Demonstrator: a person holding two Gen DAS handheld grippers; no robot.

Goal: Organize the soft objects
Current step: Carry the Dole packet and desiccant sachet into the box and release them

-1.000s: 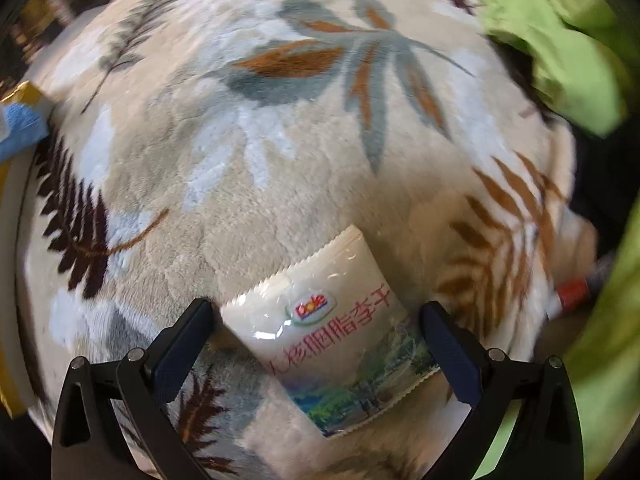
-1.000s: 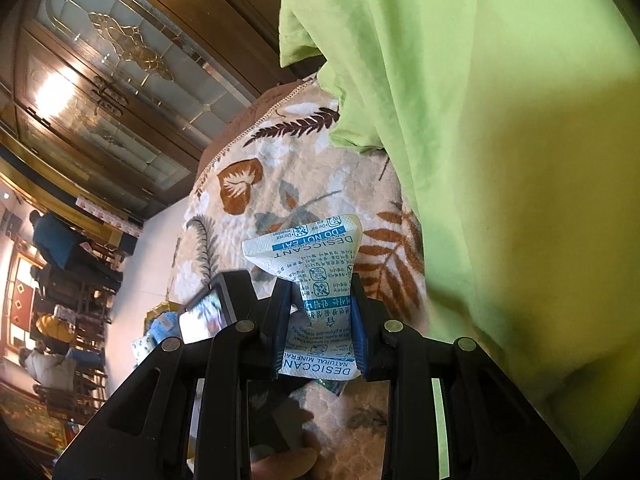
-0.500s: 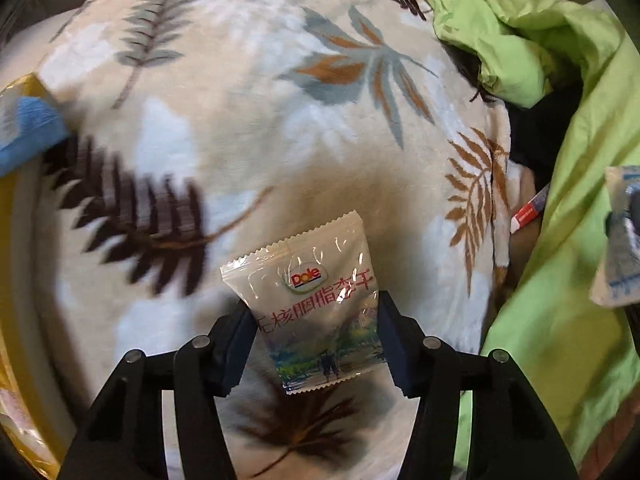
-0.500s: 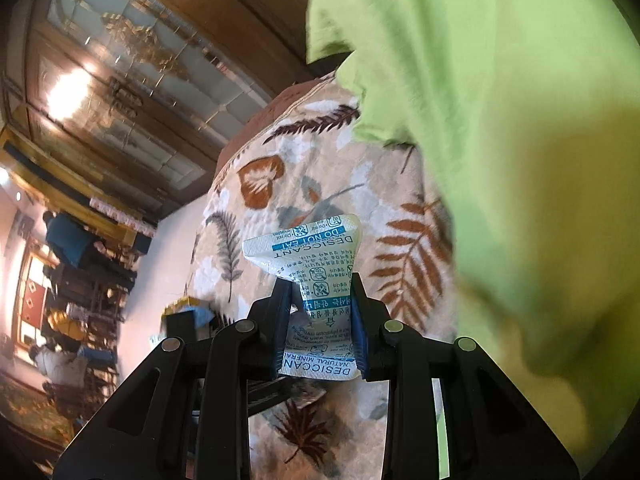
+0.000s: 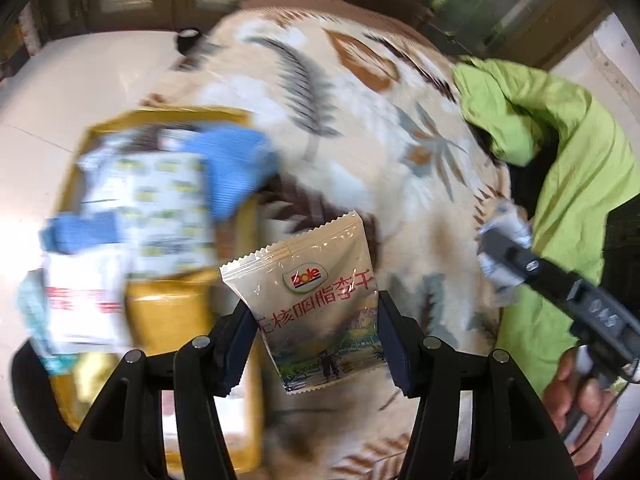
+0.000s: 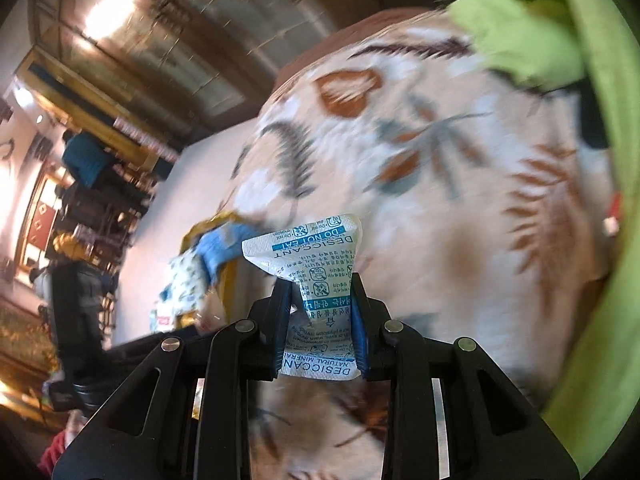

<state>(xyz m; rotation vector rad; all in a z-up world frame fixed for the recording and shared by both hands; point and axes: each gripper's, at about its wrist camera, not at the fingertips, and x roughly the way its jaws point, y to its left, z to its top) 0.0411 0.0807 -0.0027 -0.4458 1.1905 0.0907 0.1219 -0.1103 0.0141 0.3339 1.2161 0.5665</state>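
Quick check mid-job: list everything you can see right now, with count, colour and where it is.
Snack packet: one, cream, between left fingers.
Desiccant sachet: one, white-blue, between right fingers.
Box: one, yellow, on floor beside blanket, holding blurred blue and white soft items.
Blanket: one, beige leaf print, underneath.
Green cloth: one, lime, on blanket's right side.
Left hand-held gripper: black, shut on packet.
Right hand-held gripper: black, shut on sachet.
Hand: one, on right gripper's handle.
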